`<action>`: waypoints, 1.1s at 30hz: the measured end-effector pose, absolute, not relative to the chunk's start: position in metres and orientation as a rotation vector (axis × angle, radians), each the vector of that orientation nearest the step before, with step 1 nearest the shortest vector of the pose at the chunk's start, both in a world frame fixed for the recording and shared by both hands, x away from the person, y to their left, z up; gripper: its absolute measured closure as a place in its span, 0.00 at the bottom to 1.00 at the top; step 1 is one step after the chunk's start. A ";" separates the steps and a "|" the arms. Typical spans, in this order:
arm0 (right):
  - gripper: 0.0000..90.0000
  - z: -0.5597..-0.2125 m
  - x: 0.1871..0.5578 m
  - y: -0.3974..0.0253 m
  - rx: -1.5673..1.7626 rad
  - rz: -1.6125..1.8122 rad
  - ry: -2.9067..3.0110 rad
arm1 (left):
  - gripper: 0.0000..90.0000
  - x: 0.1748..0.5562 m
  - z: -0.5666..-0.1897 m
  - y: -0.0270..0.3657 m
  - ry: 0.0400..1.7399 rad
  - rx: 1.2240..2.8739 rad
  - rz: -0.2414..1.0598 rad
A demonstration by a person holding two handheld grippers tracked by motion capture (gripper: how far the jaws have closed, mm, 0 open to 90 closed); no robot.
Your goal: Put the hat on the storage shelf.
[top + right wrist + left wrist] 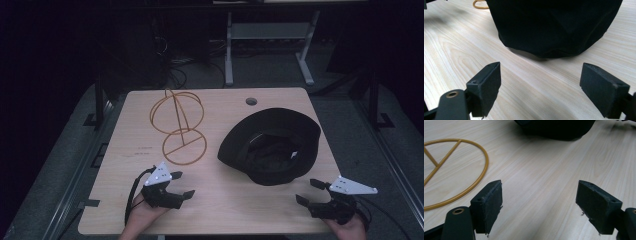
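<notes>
From the high view, you have the black hat [270, 145] lying upside down on the right half of the table [225, 210], brim spread and hollow facing up; the gold wire stand [177, 125] sits just left of it, its round base flat on the wood and its hoop rising behind; the two are near but apart. Your left gripper [181, 184] rests low at the near edge, below the stand's base, jaws spread wide and empty; your right gripper [309, 191] sits at the near right corner, just short of the hat's near brim, also wide and holding nothing. I judge this the approach step: nothing is grasped yet, and the hat looks meant for the stand.

In the left gripper view, your jaws stand well apart over bare wood; the stand's base ring [456, 170] curves at the left, and the hat's dark edge [556, 130] sits far ahead.

In the right gripper view, the jaws are equally wide, and the hat's cloth [554, 27] looms close ahead, centred between them; a sliver of the stand [480, 5] peeks at the top left. Your next move calls for easing the right gripper forward to pinch the near brim; keep the left ready to steady the stand, which looks light and could tip.
</notes>
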State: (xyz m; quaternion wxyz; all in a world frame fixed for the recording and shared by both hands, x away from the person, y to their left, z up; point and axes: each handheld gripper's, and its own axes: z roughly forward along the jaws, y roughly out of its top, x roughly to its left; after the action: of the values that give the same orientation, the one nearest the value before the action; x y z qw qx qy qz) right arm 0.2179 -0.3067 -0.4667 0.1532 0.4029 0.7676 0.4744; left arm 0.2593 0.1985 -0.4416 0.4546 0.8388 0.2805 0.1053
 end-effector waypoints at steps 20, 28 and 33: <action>0.18 -0.465 0.218 -0.310 1.158 1.374 2.183 | 0.24 0.261 -0.422 0.149 0.558 2.111 0.204; 0.18 -0.464 0.216 -0.310 1.160 1.382 2.180 | 0.25 0.271 -0.401 0.109 0.460 2.119 0.209; 0.18 -0.464 0.216 -0.311 1.165 1.386 2.179 | 0.25 0.284 -0.391 0.087 0.420 2.137 0.234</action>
State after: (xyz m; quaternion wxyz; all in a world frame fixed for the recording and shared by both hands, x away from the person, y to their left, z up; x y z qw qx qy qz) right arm 0.2160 -0.3107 -0.4645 0.1537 0.4062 0.7601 0.4834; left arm 0.2839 0.0868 -0.3909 0.4579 0.8673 0.1706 0.0950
